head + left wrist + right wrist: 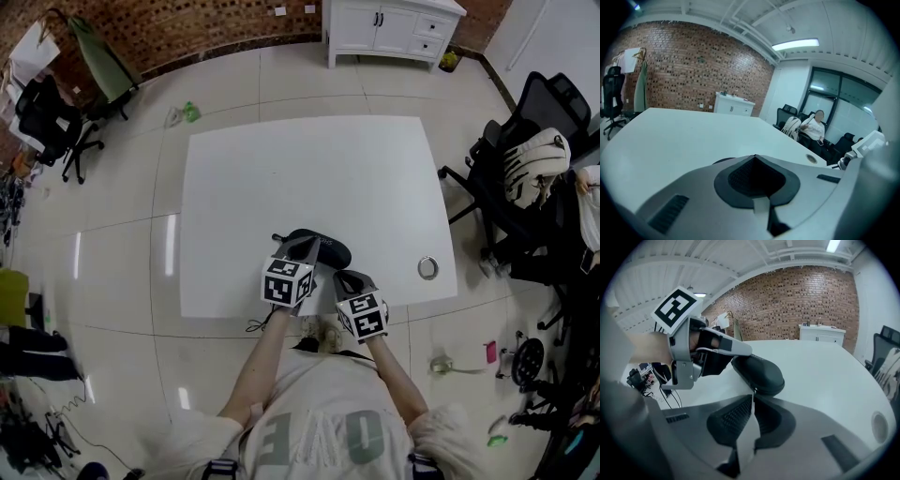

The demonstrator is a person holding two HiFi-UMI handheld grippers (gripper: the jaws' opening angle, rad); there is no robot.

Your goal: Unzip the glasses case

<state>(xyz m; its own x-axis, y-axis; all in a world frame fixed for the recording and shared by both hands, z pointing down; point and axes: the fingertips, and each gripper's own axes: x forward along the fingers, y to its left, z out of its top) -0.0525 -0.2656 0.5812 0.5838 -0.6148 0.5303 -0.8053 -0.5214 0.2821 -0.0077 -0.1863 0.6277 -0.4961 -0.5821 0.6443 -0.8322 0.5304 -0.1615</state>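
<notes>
We hold a gripper in each hand at the table's near edge. The case (761,373) is a black oval shell, matt and softly domed, with a seam running round its rim. It lies flat on the table (281,169), right beyond our right fingertips.

The right gripper (753,397) has smooth grey moulded fingers with ribbed black pads (731,416). Its tips are pressed together on a small dark pull (753,390) that sticks out from the case's near rim. Lower down, a pale wedge shows between the pads.

The left gripper (754,158) has its fingers pressed together too, with nothing showing between them. A dark sliver of the case peeps out just past the tips and to their left. In the right gripper view those left fingers lie over the case's far end. Whether they touch it or sit just above it, we cannot tell.

The table is plain white, smooth and slightly glossy, with rounded corners. Ahead of both sets of fingertips the open top runs to the far edge. Its near edge lies just behind the fingers.

Well to the right of the right fingers, a round metal ring (427,267) is set into the top close to that near edge. Beyond the table's right side stand black chairs (525,122). Past the far edge a white cabinet (394,28) stands against a rough brick wall (187,28).
</notes>
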